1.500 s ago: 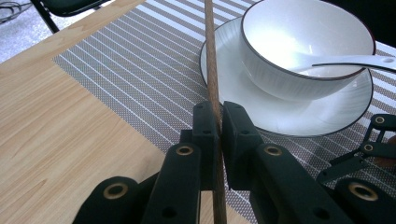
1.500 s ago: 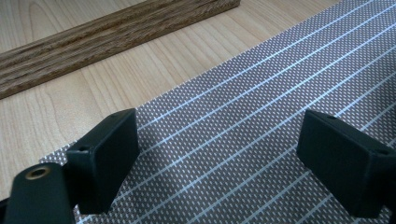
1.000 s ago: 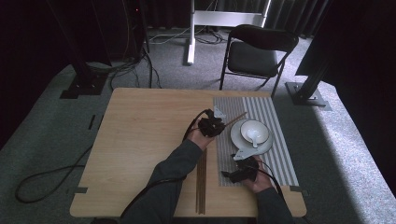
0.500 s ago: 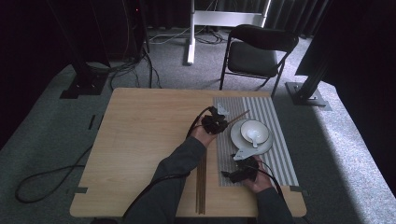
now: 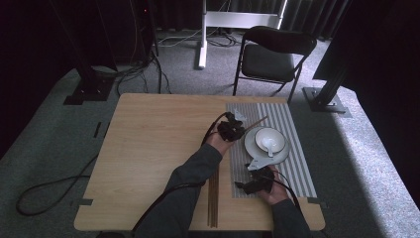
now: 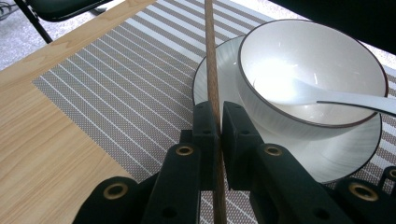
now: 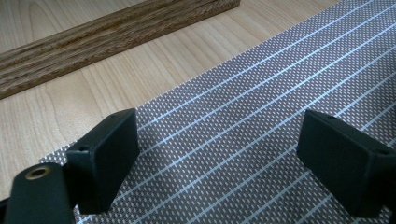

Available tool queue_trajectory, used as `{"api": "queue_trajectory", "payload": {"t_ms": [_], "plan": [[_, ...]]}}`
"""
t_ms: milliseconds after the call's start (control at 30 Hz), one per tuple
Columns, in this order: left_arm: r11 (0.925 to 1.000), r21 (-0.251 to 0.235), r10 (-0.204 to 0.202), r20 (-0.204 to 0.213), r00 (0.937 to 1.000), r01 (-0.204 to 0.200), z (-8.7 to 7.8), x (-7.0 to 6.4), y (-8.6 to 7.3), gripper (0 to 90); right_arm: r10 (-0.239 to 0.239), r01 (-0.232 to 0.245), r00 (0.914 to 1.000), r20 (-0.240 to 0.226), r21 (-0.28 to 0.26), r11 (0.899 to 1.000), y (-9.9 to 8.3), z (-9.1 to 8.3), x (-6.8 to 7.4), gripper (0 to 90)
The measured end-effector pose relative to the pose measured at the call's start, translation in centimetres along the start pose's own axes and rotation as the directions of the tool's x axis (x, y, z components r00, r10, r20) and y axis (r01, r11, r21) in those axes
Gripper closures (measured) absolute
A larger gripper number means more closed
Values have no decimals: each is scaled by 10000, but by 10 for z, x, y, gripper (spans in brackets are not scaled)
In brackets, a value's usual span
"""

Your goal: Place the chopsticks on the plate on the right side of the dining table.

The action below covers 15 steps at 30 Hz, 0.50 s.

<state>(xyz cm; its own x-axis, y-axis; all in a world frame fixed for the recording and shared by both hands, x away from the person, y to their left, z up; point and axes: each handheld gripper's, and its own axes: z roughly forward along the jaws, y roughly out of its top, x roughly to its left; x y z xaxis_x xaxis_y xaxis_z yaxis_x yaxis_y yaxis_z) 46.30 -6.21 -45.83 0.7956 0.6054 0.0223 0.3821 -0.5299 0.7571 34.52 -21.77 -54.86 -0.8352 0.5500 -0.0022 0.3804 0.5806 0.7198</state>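
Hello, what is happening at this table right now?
A person is laying a place setting. The left gripper is shut on one wooden chopstick and holds it beside the white bowl, which sits on a plate with a spoon inside. The right gripper hangs open over the striped placemat. More chopsticks lie on the table.

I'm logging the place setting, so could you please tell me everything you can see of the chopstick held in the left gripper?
The chopstick is a slim, straight stick of brown, grained wood. The left gripper has its jaws shut on it, and the stick runs on past them in the left gripper view. It passes beside the white bowl and crosses the plate rim above the striped placemat. Whether it touches the plate cannot be told. In the high view its far end angles away past the gripper.
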Motion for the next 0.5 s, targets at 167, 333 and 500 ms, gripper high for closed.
{"api": "queue_trajectory", "payload": {"t_ms": [167, 333, 500], "plan": [[9999, -41, -103, 68, 9999, 104, 6, 0, -1, 843, -5, 6, 10000, 12, -5, 10000, 0, 0, 0, 119], [9999, 42, -154, 91, 9998, 154, 11, -1, -3, 843, -18, 18, 10000, 16, -2, 10000, 0, 0, 0, 119], [9997, 92, -240, 123, 9996, 239, 16, -2, -5, 843, -15, 15, 10000, 3, -4, 10000, 0, 0, 0, 119]]}}
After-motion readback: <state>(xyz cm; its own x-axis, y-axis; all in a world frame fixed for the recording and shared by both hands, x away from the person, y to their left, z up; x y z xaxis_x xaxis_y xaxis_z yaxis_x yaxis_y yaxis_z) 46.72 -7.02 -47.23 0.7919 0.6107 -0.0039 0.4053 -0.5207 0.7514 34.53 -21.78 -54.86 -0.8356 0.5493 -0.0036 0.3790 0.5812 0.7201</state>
